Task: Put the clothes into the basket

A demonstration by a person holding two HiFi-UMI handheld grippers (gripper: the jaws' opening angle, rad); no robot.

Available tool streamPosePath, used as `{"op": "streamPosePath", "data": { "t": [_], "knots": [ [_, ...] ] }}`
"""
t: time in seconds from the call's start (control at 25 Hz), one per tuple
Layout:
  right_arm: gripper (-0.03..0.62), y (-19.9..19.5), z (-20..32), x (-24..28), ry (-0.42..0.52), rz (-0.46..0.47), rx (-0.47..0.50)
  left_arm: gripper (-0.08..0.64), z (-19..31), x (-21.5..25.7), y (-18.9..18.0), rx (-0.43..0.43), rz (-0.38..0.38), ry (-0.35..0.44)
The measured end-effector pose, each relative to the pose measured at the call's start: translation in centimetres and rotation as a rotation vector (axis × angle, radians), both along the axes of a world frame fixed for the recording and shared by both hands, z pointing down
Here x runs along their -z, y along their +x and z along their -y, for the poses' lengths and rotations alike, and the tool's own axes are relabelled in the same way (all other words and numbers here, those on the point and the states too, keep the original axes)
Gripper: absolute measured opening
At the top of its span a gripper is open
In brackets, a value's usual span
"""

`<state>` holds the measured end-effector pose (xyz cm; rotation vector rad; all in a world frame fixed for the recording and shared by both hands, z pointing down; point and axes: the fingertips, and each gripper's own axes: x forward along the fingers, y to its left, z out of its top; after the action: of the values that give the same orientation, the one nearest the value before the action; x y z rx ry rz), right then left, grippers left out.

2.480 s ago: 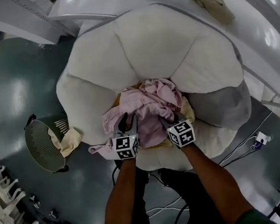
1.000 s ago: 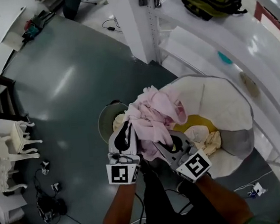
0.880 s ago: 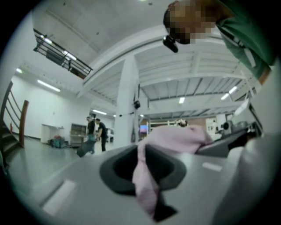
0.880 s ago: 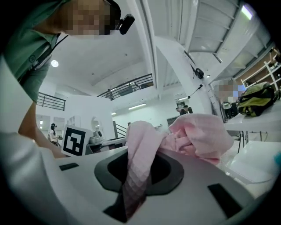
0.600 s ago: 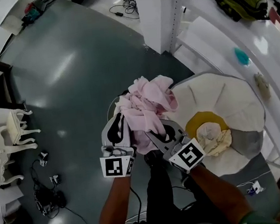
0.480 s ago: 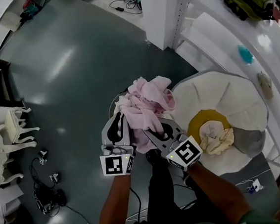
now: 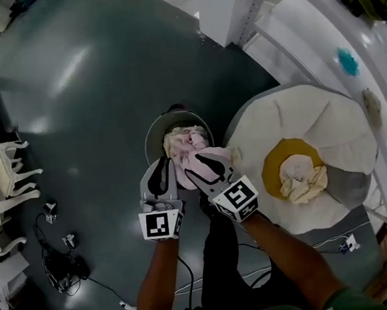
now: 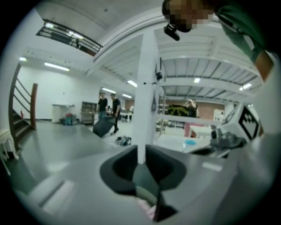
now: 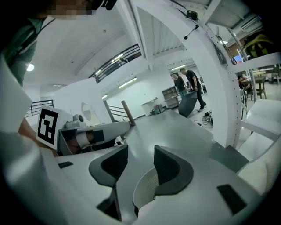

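left tongs (image 7: 165, 166): jaws nearly together, pinched on a fold of the pink cloth (image 7: 196, 147). its own view shows a bit of pink caught low btw the pads, so this side holds the bundle.

basket (image 7: 151, 131) stands on the floor straight ahead of both tongs, just past the tips, mouth up. a pale garment already lies in its left half. the pink cloth sits bunched over the mouth, mostly inside the rim. its near edge trails back toward the person, btw the two tongs, w/ no clear long axis, just a wad.

right tongs (image 7: 195, 166): jaws have just been opening and now stand well apart. head view puts them over the near part of the pink wad, but the right gripper view shows only the basket's mesh wall and floor btw the pads, no cloth pressed, so this side holds nothing.

so the key relation: cloth is ahead of and below the tips, already above the basket, and hangs from the left side only. prob next the left jaws need to part so the near edge drops in. risk is that edge draping over the near rim.

further right, just beside the basket, is the beanbag (image 7: 314, 121), w/ a yellow piece (image 7: 277, 166) and a cream piece (image 7: 300, 179) in its hollow. the right tongs are the nearer to those.
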<state>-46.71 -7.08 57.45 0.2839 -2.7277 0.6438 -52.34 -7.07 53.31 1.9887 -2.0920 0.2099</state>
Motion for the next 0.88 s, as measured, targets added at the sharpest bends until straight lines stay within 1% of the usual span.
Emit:
{"op": "streamPosePath", "data": {
  "t": [0.08,0.2,0.36,0.48,0.56,0.68,0.88],
  "knots": [
    [0.178,0.3,-0.2,-1.0,-0.002,-0.016,-0.002,0.048,-0.1,-1.3,0.2,-0.002,-0.019,-0.015],
    [0.178,2.3,-0.2,-3.0,-0.015,-0.060,-0.026,0.048,0.2,-2.6,0.9,-0.016,-0.041,-0.025],
    [0.179,6.2,0.3,-5.3,-0.024,-0.119,-0.094,0.048,1.4,-3.5,2.7,-0.060,-0.060,-0.027],
    [0.179,10.1,1.3,-6.4,-0.015,-0.153,-0.168,0.048,2.7,-3.6,4.8,-0.097,-0.067,-0.024],
    [0.187,13.5,2.6,-6.8,0.004,-0.180,-0.237,0.048,3.8,-3.5,7.2,-0.132,-0.073,-0.018],
    [0.198,18.7,4.5,-7.2,0.037,-0.215,-0.343,0.048,5.3,-3.8,11.8,-0.202,-0.080,-0.021],
    [0.205,27.0,6.6,-7.8,0.062,-0.241,-0.477,0.048,7.0,-5.2,20.2,-0.291,-0.099,-0.049]
  ]
}}
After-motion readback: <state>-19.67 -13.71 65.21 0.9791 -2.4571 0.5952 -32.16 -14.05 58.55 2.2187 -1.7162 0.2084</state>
